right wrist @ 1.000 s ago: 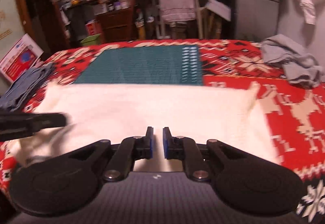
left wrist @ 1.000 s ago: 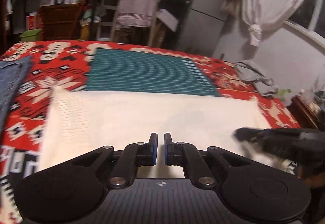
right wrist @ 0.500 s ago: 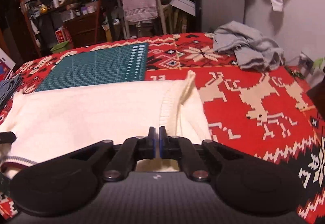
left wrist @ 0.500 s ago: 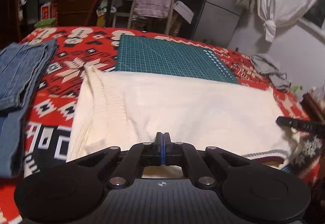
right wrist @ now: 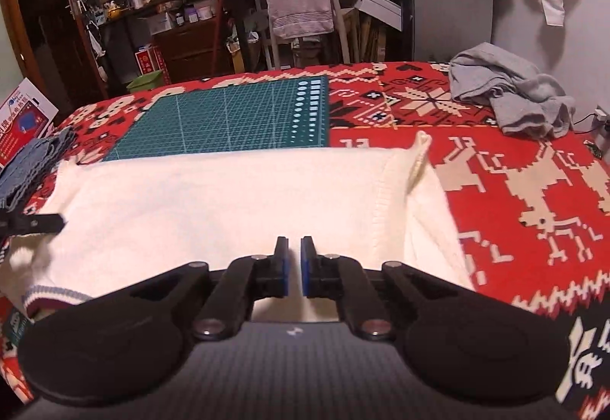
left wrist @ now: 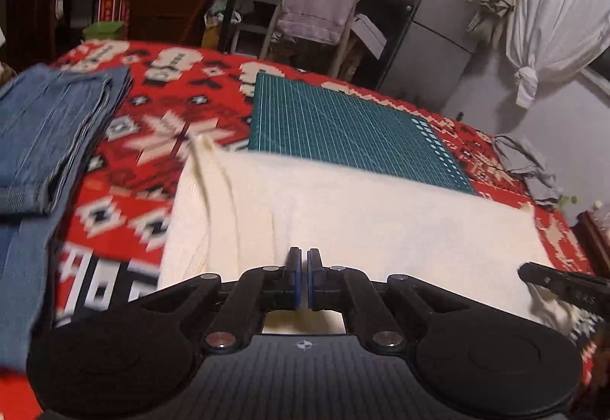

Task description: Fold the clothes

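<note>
Left claw [left wrist: 302, 277] first: its blue pads stand a narrow slit apart, nothing between them, poised over the near edge of the cream sweater [left wrist: 343, 214]. Right claw [right wrist: 293, 265] is much the same, pads parted by a slightly wider gap, gripping nothing, also low over the near edge. Neither one is pinching cloth at this moment. Out from the claws, the sweater lies flat on the red patterned blanket [right wrist: 533, 199], and here is the relation that matters: its long axis runs side to side, straight across in front of both claws, and it stretches away from them toward the green cutting mat [right wrist: 236, 119], which its far edge overlaps. The left claw is nearer the ribbed, rumpled end that sits toward the folded jeans [left wrist: 49, 138]; the right claw is nearer the other ribbed end, where a little peak of knit pokes up beside the bare blanket. Each wrist view catches the other claw's tip at the frame edge, so the pair stand well apart along that near edge. A striped band shows at the near corner in the right wrist view. Judging from the layout, the next fold likely calls for each claw to take the cloth on its own side and carry it together. Off to the far right, a crumpled grey garment [right wrist: 511, 88] waits, well clear of the sweater.
</note>
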{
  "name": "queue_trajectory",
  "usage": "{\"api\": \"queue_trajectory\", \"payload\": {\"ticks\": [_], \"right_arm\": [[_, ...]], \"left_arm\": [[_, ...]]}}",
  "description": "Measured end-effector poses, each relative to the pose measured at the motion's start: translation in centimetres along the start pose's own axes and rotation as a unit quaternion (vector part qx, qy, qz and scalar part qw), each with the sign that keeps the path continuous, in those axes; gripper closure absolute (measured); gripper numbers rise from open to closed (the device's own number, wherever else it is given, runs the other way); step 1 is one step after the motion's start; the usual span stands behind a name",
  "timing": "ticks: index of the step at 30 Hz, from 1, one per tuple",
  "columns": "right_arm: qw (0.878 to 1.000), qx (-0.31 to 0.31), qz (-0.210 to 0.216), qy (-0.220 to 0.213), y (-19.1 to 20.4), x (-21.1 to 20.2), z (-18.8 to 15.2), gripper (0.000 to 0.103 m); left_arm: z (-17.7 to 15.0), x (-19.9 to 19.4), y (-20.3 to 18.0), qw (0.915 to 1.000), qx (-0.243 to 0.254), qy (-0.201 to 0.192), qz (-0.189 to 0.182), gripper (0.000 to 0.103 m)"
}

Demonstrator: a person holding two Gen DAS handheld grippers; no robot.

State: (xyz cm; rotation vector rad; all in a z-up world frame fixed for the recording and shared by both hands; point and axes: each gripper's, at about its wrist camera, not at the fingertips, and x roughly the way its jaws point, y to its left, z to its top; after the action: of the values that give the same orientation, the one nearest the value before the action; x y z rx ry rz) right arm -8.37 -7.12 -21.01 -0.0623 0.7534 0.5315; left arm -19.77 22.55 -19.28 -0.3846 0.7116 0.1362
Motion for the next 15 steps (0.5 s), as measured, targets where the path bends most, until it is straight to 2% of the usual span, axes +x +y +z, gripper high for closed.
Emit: {"api": "queue_trajectory", "payload": {"ticks": [7, 15], "right_arm": [[1.0, 0.003, -0.006, 0.011, -1.1, -0.5, -0.1, 0.098], [1.0, 0.005, -0.004, 0.011, -1.1, -0.4, -0.2, 0.096]], "left_arm": [[-1.3, -1.8, 0.0, 0.9999, 0.0, 0.015, -0.008, 0.099], [-0.3, -0.3, -0.2, 1.0, 0.002, 0.004, -0.006, 0.099]]}}
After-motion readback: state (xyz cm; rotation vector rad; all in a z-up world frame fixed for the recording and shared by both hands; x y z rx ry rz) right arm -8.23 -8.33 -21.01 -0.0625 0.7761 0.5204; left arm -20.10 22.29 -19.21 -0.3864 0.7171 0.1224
